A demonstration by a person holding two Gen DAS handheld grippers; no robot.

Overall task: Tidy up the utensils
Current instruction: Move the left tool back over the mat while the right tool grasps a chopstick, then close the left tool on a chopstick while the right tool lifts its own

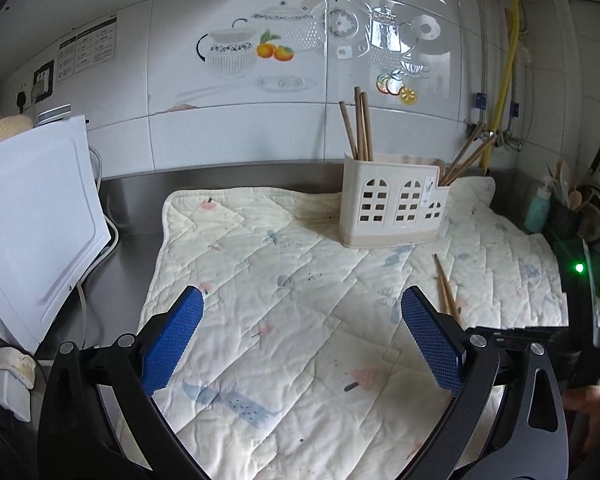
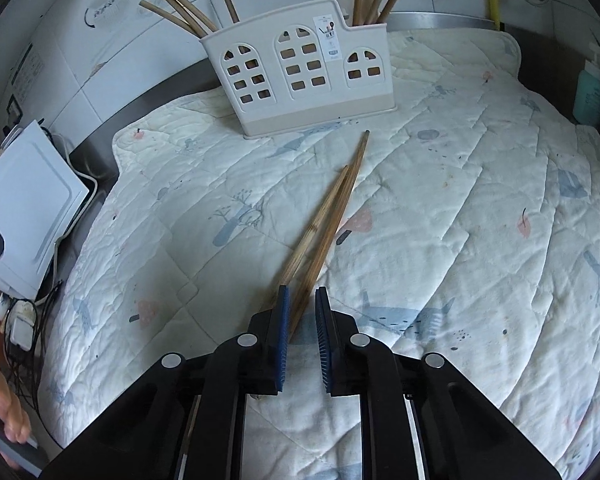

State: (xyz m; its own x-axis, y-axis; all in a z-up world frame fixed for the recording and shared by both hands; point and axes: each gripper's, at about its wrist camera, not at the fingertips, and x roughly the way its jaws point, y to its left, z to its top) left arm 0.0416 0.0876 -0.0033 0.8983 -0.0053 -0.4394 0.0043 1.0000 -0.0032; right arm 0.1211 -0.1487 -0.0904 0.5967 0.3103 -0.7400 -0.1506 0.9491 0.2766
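The chopsticks [image 2: 324,220] lie with their long axis running away toward the holder [image 2: 300,68], near ends between the right gripper [image 2: 302,312] pads, nearly closed. The left gripper [image 1: 302,336] gapes empty, farther off.

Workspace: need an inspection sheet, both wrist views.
Surface: quilted mat on a steel counter.
Job's things: two loose chopsticks lying on the mat; holder upright, chopsticks standing in both end compartments.
Clutter: white appliance, teal bottle.
Grippers: left gripper wide open, empty; right gripper, jaws nearly shut around the loose chopsticks' near ends, contact unclear.
Cables: cords and plug beside the mat.
Surroundings: tiled wall, yellow hose.
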